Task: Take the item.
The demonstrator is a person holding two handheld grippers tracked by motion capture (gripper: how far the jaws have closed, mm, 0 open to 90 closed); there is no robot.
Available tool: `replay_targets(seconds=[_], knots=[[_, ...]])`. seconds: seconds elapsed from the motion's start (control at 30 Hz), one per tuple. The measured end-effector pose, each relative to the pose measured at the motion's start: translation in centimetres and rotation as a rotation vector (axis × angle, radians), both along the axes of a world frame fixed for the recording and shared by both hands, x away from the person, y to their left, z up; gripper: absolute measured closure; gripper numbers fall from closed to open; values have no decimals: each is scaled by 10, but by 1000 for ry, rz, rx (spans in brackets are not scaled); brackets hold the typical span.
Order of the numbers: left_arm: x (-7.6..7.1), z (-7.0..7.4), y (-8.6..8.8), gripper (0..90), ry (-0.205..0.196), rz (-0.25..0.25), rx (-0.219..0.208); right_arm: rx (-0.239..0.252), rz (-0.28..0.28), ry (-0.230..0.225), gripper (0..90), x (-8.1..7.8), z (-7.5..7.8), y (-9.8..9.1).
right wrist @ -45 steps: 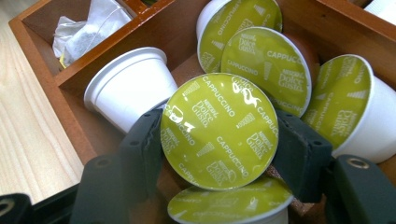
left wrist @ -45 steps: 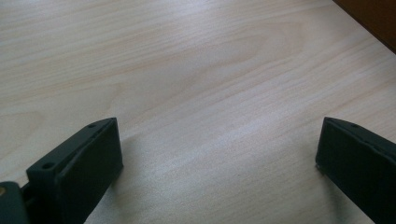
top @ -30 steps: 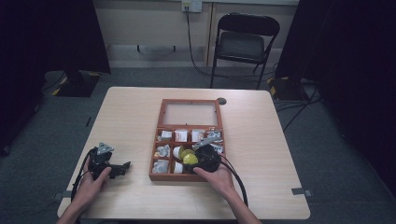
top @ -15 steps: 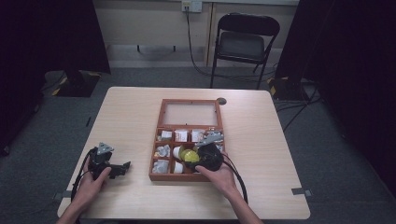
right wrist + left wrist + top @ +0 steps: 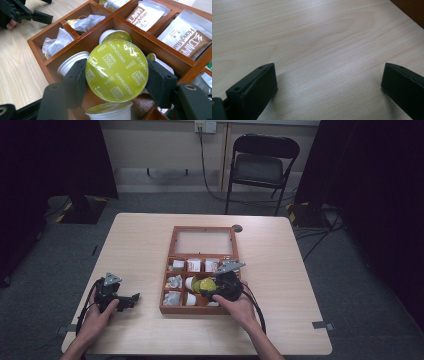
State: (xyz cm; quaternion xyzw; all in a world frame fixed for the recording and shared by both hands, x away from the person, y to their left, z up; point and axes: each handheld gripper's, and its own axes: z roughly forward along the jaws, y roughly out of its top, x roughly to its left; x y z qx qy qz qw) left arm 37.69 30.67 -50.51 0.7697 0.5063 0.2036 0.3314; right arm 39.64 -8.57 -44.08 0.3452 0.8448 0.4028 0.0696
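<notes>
The right gripper (image 5: 116, 82) pinches a coffee capsule (image 5: 116, 70), its two black jaws pressed against opposite sides of the rim, the green "Cappuccino" foil lid facing the camera. The capsule hangs just above the middle compartment of the wooden box (image 5: 171, 309), in the row nearest the person, where other capsules (image 5: 115, 37) lie, some upright and some on their sides.

I judge the capsule light and fairly stiff at the rim, with a thin plastic cup wall that would dent under hard squeezing and a foil lid that a jaw corner could puncture. The rim is the soundest place to hold, as now; the smooth plastic looks slippery, so a tilted grasp may let it rotate.

The wooden dividers stand close on both sides of the jaws, so the clear way out of the box is straight up. The neighbouring compartments toward the left gripper (image 5: 119, 300) hold tea bags (image 5: 57, 41), and those farther from the person hold flat sachets (image 5: 186, 33). The box's glass lid (image 5: 204, 241) lies open beyond them.

The left gripper rests on the bare table (image 5: 317, 37) well apart from the box, jaws spread wide with nothing between them. Open tabletop lies all around the box
</notes>
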Motion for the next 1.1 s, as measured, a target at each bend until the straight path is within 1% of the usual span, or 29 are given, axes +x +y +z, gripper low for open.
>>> replay_targets(seconds=[0.23, 0.43, 0.47, 0.53, 0.73, 0.8, 0.87, 1.1], knots=[[0, 0, 0, 0, 0, 0, 0, 5, -1, -7, 380, 0, 2, -2], [0, 0, 0, 0, -1, -3, -2, 20, -3, -19, 381, 2, 8, -6], [0, -1, 0, 0, -4, 1, -8, 28, 2, -31, 381, 2, 12, -9], [0, 0, 0, 0, -4, 1, -8, 35, 0, -38, 381, 1, 15, -11], [0, 0, 0, 0, -4, 0, -7, 46, -13, -49, 381, 2, 20, -18], [-1, 0, 0, 0, -3, -1, -9, 58, -16, -52, 381, 2, 23, -21], [-1, 0, 0, 0, -4, -2, -7, 57, -16, -53, 381, 2, 24, -22], [-1, 0, 0, 0, -4, -2, -7, 72, -41, -70, 381, 2, 31, -34]])
